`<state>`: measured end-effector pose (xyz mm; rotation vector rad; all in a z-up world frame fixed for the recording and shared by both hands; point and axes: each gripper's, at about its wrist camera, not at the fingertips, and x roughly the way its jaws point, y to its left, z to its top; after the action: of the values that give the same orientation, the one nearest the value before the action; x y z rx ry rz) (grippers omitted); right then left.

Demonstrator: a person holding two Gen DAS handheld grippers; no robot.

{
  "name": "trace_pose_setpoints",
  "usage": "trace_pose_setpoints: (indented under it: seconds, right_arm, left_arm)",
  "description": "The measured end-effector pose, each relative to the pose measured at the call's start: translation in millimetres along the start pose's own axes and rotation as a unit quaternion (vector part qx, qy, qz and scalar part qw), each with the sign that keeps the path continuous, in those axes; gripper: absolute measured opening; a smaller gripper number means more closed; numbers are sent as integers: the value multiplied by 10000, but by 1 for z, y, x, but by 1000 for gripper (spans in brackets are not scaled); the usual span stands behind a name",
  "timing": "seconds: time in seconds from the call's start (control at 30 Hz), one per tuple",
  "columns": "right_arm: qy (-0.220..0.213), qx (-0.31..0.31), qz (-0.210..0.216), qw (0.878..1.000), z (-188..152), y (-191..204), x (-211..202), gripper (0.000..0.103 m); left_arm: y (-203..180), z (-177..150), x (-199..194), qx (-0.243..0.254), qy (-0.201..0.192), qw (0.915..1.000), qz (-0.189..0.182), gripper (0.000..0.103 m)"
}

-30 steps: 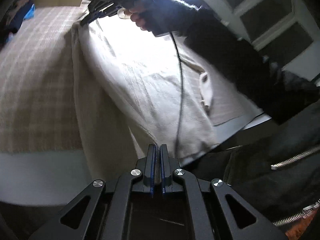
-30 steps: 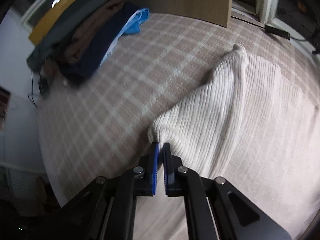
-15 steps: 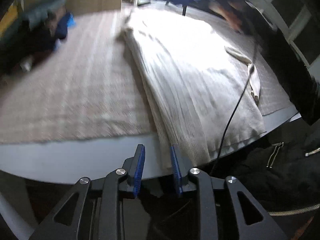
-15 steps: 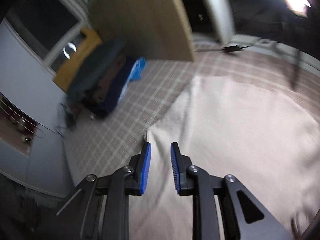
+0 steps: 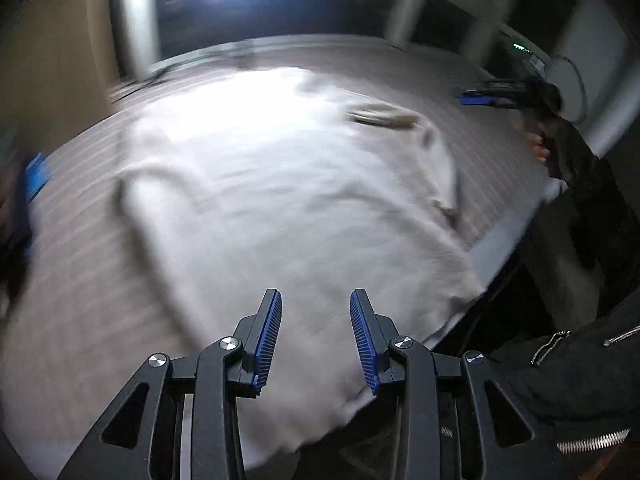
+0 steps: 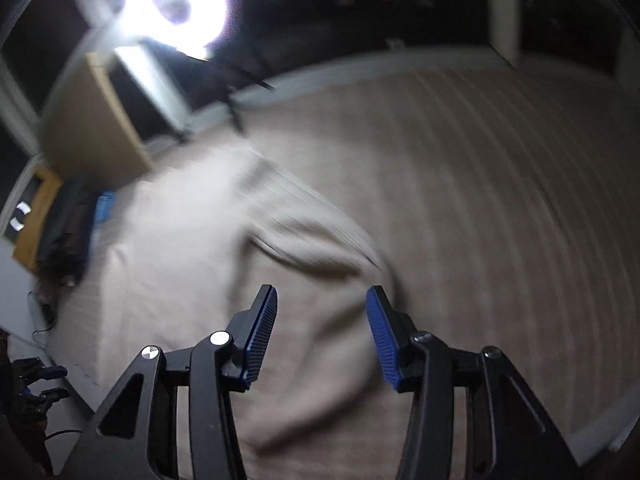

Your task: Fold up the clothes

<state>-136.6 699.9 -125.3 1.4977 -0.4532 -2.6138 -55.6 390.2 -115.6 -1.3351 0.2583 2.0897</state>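
A cream ribbed sweater lies spread flat on the plaid-covered table, its near edge hanging over the front. My left gripper is open and empty just above the sweater's near hem. The sweater also shows in the right wrist view, with its collar fold ahead of my right gripper, which is open and empty above the cloth. The right gripper also shows in the left wrist view at the far right, held by a hand. Both views are motion-blurred.
A pile of folded dark and blue clothes sits at the table's left end beside a wooden board. A bright ring light stands beyond the table. The person's black jacket is at the near right edge.
Both grippers were shut on the sweater one second ago and have let it go and opened wide. The sweater now lies spread flat. Both grippers have lifted and swung.
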Motion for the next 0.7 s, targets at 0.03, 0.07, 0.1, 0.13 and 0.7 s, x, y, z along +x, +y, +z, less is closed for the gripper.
trace_pose_setpoints:
  seconds: [0.03, 0.07, 0.1, 0.13, 0.7]
  right_arm:
    - [118, 161, -35, 9998, -10, -13, 6, 46]
    - [227, 253, 4, 9994, -19, -19, 16, 46]
    - [336, 346, 42, 9988, -28, -24, 27, 46]
    - [443, 432, 81, 9981, -37, -28, 37, 46]
    - [865, -1705, 58, 9815, -47, -14, 18, 9]
  left_arm:
    - [-14, 11, 15, 200, 71, 9997, -141, 34]
    - [-28, 21, 30, 393, 143, 9987, -275, 34]
    - [-42, 29, 44, 559, 220, 9975, -379, 34]
    - [-55, 38, 59, 726, 305, 9959, -445, 34]
    - [-85, 78, 143, 740, 1144, 9895, -480, 35]
